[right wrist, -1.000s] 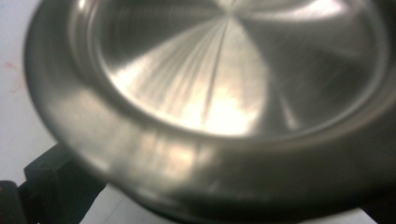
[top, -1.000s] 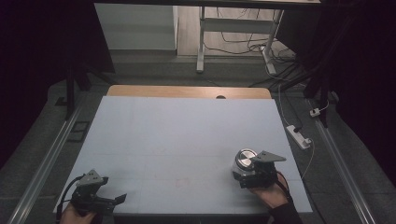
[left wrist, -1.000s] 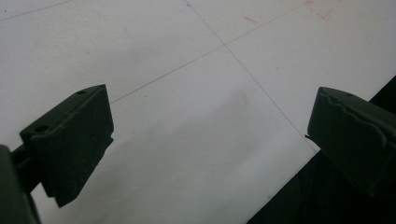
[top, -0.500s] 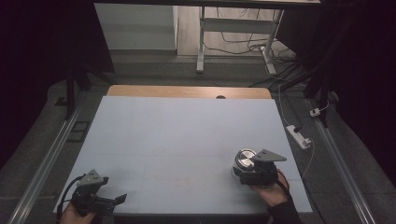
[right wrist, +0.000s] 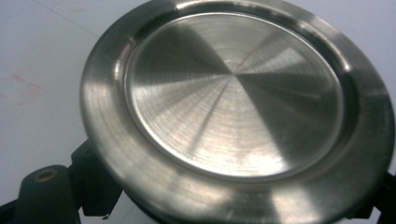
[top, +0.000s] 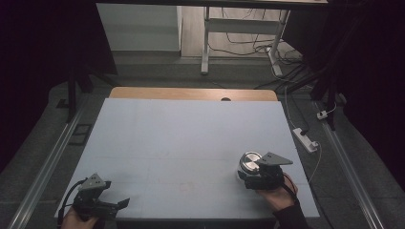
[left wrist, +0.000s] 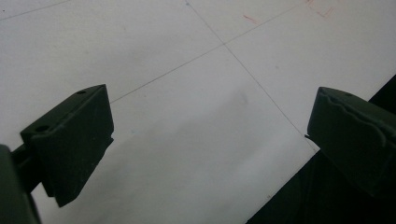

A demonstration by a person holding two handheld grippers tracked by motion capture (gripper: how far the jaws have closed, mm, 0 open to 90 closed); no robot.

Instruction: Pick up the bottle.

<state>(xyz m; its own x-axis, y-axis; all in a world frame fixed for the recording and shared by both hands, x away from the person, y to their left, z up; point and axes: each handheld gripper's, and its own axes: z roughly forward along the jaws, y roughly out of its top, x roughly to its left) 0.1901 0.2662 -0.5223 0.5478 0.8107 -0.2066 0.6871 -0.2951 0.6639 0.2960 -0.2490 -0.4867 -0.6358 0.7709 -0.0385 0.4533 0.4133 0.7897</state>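
Object: a round stainless-steel lid lay on the white table, toward five o'clock of the tabletop in the high view, near the front edge.
Surface: in the right gripper view the steel lid showed a brushed finish with fine concentric rings and bright and dark wedges fanning from its centre.
Form: a flat central disc sat slightly sunken inside a broad, raised, rounded rim; a shadowed groove ran between disc and rim.
Attitude: the lid was face up, its rim tilted slightly toward the camera in the right gripper view.
Right gripper: the right gripper sat at six o'clock of the lid, held by a hand in a dark sleeve; its black jaws came up under the lid's rim from either side and appeared clenched on the lid's lower part, though the contact itself was hidden by the rim.
Left gripper: the left gripper was at seven o'clock of the table, well apart from the lid, at the front edge.
Left jaws: in the left gripper view the left gripper was released, its jaws spread wide with bare tabletop between them.
Table marks: thin pencil lines crossed the white table, with faint red marks at one o'clock of that view.
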